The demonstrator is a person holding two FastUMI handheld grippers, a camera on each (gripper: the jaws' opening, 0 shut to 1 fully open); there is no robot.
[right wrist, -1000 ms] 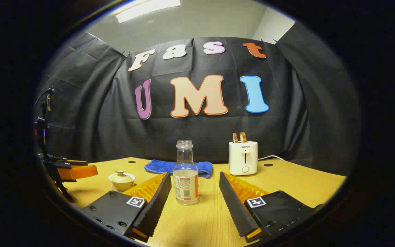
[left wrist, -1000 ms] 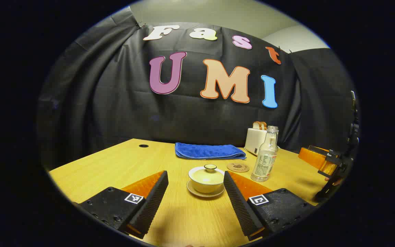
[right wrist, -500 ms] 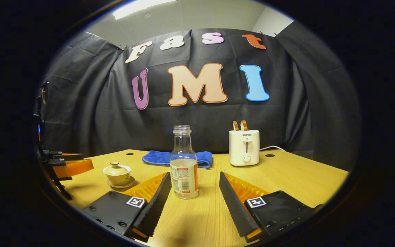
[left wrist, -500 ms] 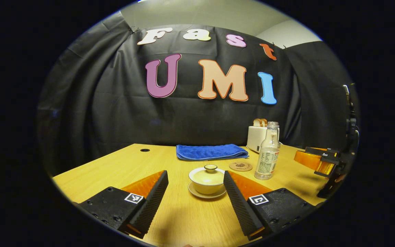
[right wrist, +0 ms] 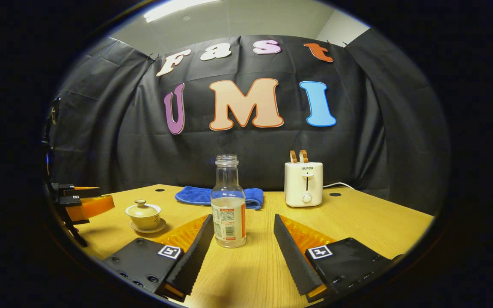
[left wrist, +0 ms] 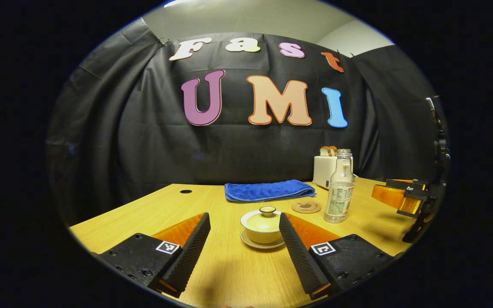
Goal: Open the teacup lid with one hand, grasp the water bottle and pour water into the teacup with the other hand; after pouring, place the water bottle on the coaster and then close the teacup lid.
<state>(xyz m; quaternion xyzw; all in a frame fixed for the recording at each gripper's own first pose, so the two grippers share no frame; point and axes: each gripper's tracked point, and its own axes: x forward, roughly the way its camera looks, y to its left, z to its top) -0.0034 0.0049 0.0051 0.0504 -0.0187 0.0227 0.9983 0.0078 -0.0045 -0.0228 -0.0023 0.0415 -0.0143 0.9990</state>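
A cream teacup (left wrist: 262, 226) with its lid (left wrist: 267, 210) on stands on a saucer on the wooden table (left wrist: 152, 209). My left gripper (left wrist: 244, 239) is open, with the teacup just ahead between its fingers, untouched. A clear water bottle (right wrist: 228, 205) without a cap stands upright, partly filled. My right gripper (right wrist: 242, 244) is open with the bottle just ahead between its fingers, apart from both. In the left gripper view the bottle (left wrist: 340, 188) stands right of a round brown coaster (left wrist: 306, 207). The teacup (right wrist: 144, 215) sits at the left in the right gripper view.
A folded blue towel (left wrist: 268, 190) lies at the back of the table. A white toaster (right wrist: 303, 184) with bread in it stands at the back right. The other gripper (left wrist: 405, 199) shows at the right edge of the left gripper view.
Both grippers have crept forward and lowered slightly; the teacup and the bottle sit a little closer between the fingers. Nothing has been touched or moved.
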